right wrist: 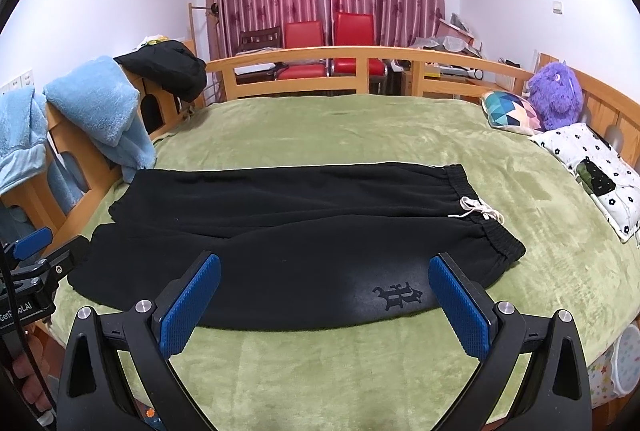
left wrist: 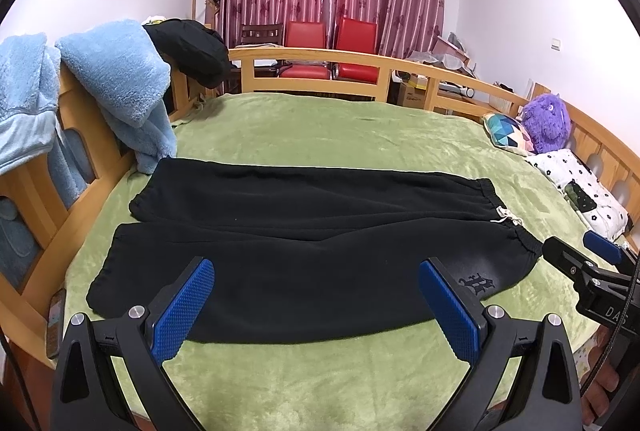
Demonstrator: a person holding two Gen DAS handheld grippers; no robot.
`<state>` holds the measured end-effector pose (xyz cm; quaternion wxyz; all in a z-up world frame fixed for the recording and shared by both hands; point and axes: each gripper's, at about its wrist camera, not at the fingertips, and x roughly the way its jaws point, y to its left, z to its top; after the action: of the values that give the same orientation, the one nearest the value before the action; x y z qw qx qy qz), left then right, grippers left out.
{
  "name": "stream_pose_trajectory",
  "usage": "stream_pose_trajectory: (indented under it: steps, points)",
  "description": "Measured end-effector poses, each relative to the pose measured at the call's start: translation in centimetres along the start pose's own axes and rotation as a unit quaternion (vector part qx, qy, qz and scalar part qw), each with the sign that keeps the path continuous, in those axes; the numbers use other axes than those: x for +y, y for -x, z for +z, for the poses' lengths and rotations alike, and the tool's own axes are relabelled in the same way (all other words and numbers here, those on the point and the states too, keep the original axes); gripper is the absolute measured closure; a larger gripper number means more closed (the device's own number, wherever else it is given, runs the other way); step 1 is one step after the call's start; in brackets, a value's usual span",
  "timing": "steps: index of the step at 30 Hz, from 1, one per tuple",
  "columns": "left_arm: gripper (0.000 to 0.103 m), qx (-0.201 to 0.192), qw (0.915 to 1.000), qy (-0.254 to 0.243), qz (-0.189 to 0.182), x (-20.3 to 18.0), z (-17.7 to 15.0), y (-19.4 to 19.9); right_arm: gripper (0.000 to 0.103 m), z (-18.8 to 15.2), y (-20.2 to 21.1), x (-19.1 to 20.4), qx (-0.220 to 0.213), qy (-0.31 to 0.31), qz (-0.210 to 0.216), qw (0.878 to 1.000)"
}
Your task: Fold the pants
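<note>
Looking along both tools, I am seeing the black fleece pants [left wrist: 304, 243] lying flat on the green plush bedspread [left wrist: 340, 135], spread out with no fold made yet as far as I can judge. Their long axis is running left to right across my view, with the elastic waistband and its white drawstring [right wrist: 476, 209] at the right end and the two cuffs at the left end. One leg is lying nearer to me and the other farther, side by side and touching along the middle. I am holding the left gripper [left wrist: 316, 307] released, jaws spread wide and grasping nothing, hovering over the near edge of the near leg, toward the cuff end. I am holding the right gripper [right wrist: 324, 305] released and empty too, hovering over the near edge closer to the waistband, beside the dark printed emblem [right wrist: 398, 295]. So the left tool is nearer the cuffs and the right tool nearer the waist. I am judging that the coming move is turning on that near long edge, which is lying straight ahead of both tools and crosswise to their fingers.
</note>
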<state>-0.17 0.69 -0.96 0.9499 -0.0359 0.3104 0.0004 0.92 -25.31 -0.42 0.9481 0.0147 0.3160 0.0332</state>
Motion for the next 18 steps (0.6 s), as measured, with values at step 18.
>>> stream_pose_trajectory:
  steps: [18]
  points:
    - [0.000,0.000,1.0000,-0.006,-0.001,-0.47,0.10,0.29,0.001,0.09,-0.07,-0.32,-0.003,0.000,-0.002,1.000]
